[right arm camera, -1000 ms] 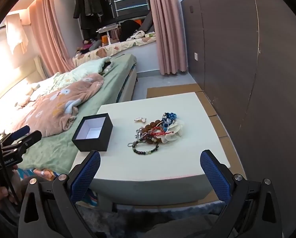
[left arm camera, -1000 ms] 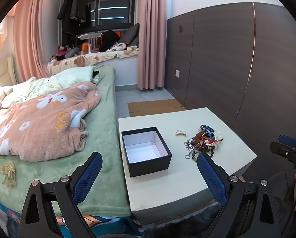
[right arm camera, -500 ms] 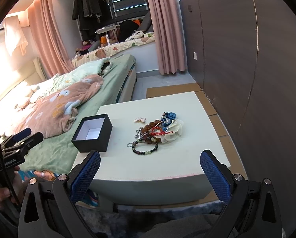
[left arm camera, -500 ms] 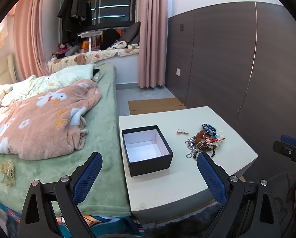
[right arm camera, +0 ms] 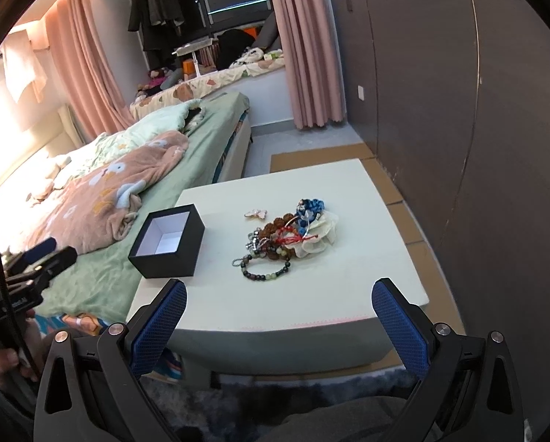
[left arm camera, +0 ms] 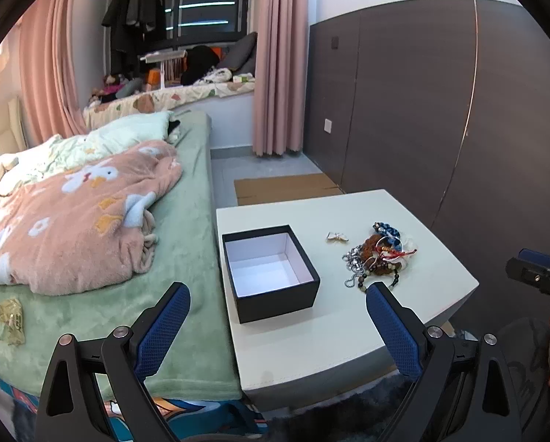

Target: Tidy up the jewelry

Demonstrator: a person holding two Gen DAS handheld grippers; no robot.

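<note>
A white bench (left arm camera: 348,316) stands next to a bed (left arm camera: 186,243) with a green cover. On the bench sits a black box (left arm camera: 271,272) with its top off, and it is white inside with nothing in it. The box is on the side of the bench near the bed. A pile of jewelry (right arm camera: 286,235) lies on the other side of the bench, well apart from the box. The pile has brown beads, a blue braided band, red string, a silver chain and a pale cloth piece all tangled up. A dark bead bracelet (right arm camera: 265,274) lies at the near edge of the pile. A little butterfly clip (right arm camera: 254,214) sits by itself just beside the pile, on the far side. The left hand-held gripper (left arm camera: 277,322) hangs in the air in front of the bench with its two blue fingers spread wide, and it holds nothing. The right hand-held gripper (right arm camera: 278,322) also hangs in front of the bench, spread wide and holding nothing. A pink blanket (left arm camera: 72,221) with white ducks lies bunched up on the bed.
</note>
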